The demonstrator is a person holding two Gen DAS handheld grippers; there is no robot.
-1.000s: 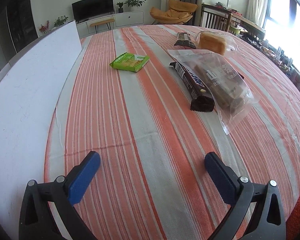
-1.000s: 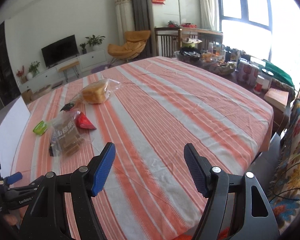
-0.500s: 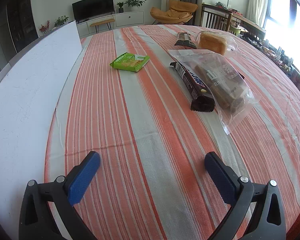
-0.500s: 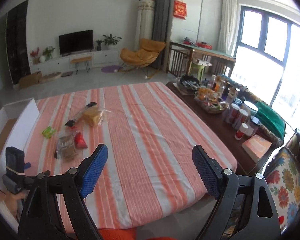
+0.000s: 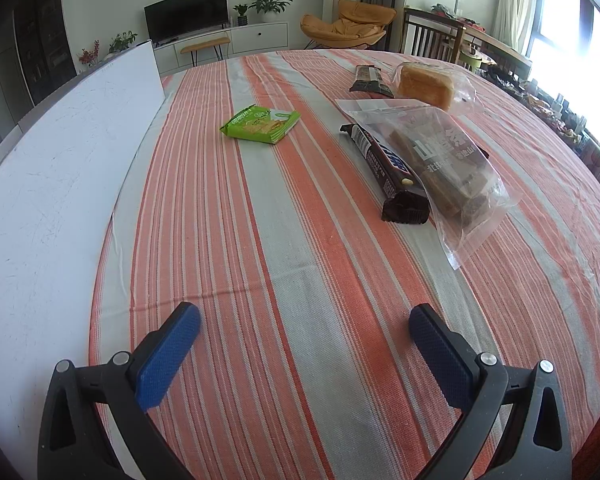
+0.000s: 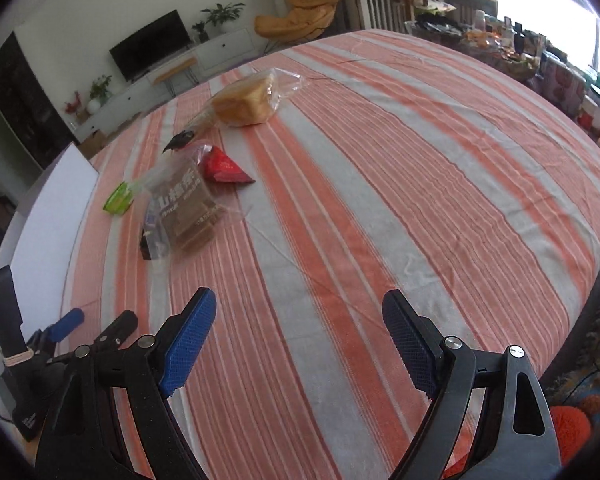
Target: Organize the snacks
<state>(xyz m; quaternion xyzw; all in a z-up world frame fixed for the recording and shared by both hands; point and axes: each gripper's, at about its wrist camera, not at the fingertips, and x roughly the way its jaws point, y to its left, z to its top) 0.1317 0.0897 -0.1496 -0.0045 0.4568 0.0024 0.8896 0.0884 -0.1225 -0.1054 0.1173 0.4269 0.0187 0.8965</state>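
Striped desk (image 6: pixel 380 184) is carrying scattered snacks. Right gripper (image 6: pixel 300 320), jaws just widened and empty, is approaching; left gripper (image 5: pixel 304 336) is waiting released. Next: reaching the clear snack bag (image 6: pixel 188 208).

My left camera looks forward and downward along my left gripper (image 5: pixel 304 344), close above the striped bench (image 5: pixel 260 240), facing the far wall with the television (image 5: pixel 186 12). My right camera looks the same way along my right gripper (image 6: pixel 298 332), from further right, taking in the bench's right edge and the window side. Both views share the clear bag of brown bars (image 5: pixel 452 164) (image 6: pixel 188 212), the green packet (image 5: pixel 260 124) (image 6: pixel 118 198), the bagged bread (image 5: pixel 426 84) (image 6: pixel 244 104) and the white board (image 5: pixel 60 160) (image 6: pixel 48 216).
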